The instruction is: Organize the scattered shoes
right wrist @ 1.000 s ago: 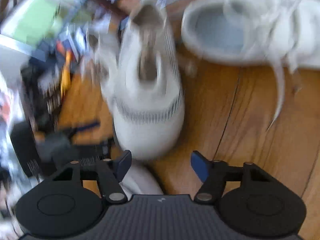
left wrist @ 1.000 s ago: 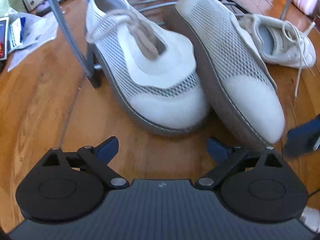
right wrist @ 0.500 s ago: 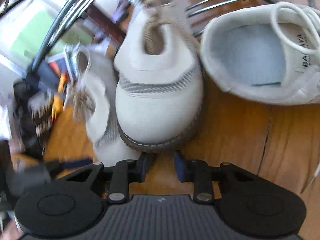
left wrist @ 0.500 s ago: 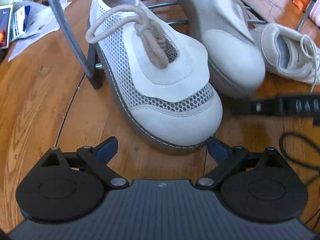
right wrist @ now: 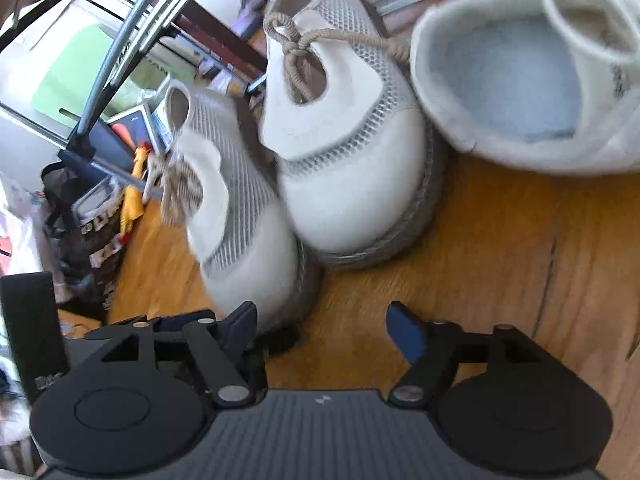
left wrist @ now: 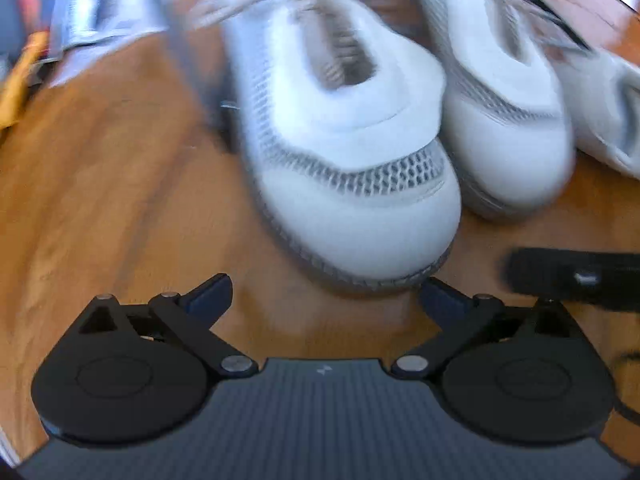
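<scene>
Two white mesh shoes with beige laces stand side by side on the wooden floor, toes toward me. In the left wrist view, which is blurred, the left mesh shoe (left wrist: 348,152) has its toe just ahead of my left gripper (left wrist: 326,294). Its jaws are opening wide and hold nothing. The right mesh shoe (left wrist: 508,100) touches the first. In the right wrist view my right gripper (right wrist: 324,324) is opening over bare floor, just short of the left mesh shoe (right wrist: 240,216) and the right mesh shoe (right wrist: 348,160). A white sneaker (right wrist: 520,88) lies behind them at the right.
Metal rack bars (right wrist: 120,40) rise behind the shoes at the left. Bags, boxes and papers (right wrist: 92,200) crowd the floor at the far left. A black part of the other gripper (left wrist: 576,276) shows at the right edge. Bare wooden floor (right wrist: 540,280) lies to the right.
The right mesh shoe, tipped on its side a second ago, now stands flat against the left one. My right jaws narrowed almost shut, then spread apart. The left view drew closer to the toe.
</scene>
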A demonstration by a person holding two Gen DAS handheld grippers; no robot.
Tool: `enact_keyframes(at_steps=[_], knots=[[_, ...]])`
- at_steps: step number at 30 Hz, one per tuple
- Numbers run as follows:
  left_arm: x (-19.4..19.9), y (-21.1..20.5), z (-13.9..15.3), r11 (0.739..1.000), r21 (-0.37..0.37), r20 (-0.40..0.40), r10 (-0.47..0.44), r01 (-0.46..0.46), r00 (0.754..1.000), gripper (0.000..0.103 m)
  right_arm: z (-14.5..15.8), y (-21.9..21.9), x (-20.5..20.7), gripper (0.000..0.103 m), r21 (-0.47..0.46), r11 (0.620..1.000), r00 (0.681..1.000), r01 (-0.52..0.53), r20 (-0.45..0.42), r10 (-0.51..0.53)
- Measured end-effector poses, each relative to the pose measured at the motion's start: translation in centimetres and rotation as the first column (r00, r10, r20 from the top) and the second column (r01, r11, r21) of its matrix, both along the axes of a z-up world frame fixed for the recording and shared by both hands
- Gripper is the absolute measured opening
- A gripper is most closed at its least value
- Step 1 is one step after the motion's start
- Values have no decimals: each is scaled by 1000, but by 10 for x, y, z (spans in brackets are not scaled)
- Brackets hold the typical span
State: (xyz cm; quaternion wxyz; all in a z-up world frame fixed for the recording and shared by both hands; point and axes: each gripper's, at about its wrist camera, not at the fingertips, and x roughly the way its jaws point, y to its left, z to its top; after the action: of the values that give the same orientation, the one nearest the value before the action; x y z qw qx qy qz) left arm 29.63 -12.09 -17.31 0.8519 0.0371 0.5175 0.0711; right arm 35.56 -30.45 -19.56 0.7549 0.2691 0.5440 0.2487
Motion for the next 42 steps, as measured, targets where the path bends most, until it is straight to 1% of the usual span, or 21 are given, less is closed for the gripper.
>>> enact_keyframes(at_steps=[2,4,7,9,11,13,14,17,19,21,24,27,28,30,33,35,37,39,40,41,42], knots=[[2,13,9,998,-60,4,7,-7,1000,101,15,-12,-5,74,16,1000,1000,7,-5,-7],[3,21,16,994,-110,-12,13,-14,1000,98,37,-32,-10,76,-7,1000,998,24,53,-24],[-5,14,27,978,-206,-26,-44,38,999,102,65,-46,-18,90,-35,996,990,82,117,-78],[-17,1,30,970,-226,-39,-102,90,994,102,82,-63,-23,96,-38,992,982,119,151,-112],[-33,-12,30,959,-235,-60,-177,158,982,102,87,-75,-27,97,-73,995,989,68,133,-58],[-45,-12,27,951,-247,-68,-209,187,976,102,91,-86,-32,97,-107,994,994,13,111,-1],[-53,-15,31,945,-259,-63,-223,200,973,102,92,-82,-34,97,-158,987,995,-8,94,23],[-67,-9,44,929,-301,-42,-240,216,970,102,94,-89,-38,96,-258,963,995,74,80,-55],[-75,-11,53,921,-325,-46,-243,216,969,102,94,-99,-36,97,-293,942,986,162,81,-145],[-89,-15,63,909,-355,-57,-254,218,965,102,94,-114,-35,97,-319,907,961,275,102,-256],[-104,-19,67,921,-305,-97,-283,242,954,103,89,-133,-34,97,-334,835,894,437,259,-364],[-123,-30,62,928,-250,-143,-319,278,937,103,78,-130,-21,96,-350,817,874,457,345,-341],[-132,-32,59,922,-257,-171,-337,288,926,103,75,-122,-15,96,-380,819,886,430,350,-303],[-149,-39,46,894,-343,-229,-377,288,897,103,70,-110,-9,96,-426,810,898,403,352,-263],[-157,-47,36,879,-372,-247,-405,299,880,103,57,-90,3,97,-484,787,905,384,365,-217],[-157,-52,27,876,-390,-256,-399,284,881,103,37,-74,19,103,-592,724,920,354,359,-156],[-156,-58,18,872,-406,-291,-407,273,866,103,26,-60,26,103,-631,689,918,355,375,-129],[-159,-63,10,881,-384,-304,-402,275,864,103,25,-60,24,94,-616,695,910,372,388,-143],[-161,-64,9,883,-379,-306,-401,276,864,103,27,-61,21,78,-603,712,909,361,399,-123],[-162,-63,6,886,-376,-308,-395,271,866,103,33,-63,18,70,-596,722,908,353,403,-111],[-163,-62,3,889,-374,-310,-388,265,868,103,36,-65,18,52,-591,725,910,354,398,-120]])
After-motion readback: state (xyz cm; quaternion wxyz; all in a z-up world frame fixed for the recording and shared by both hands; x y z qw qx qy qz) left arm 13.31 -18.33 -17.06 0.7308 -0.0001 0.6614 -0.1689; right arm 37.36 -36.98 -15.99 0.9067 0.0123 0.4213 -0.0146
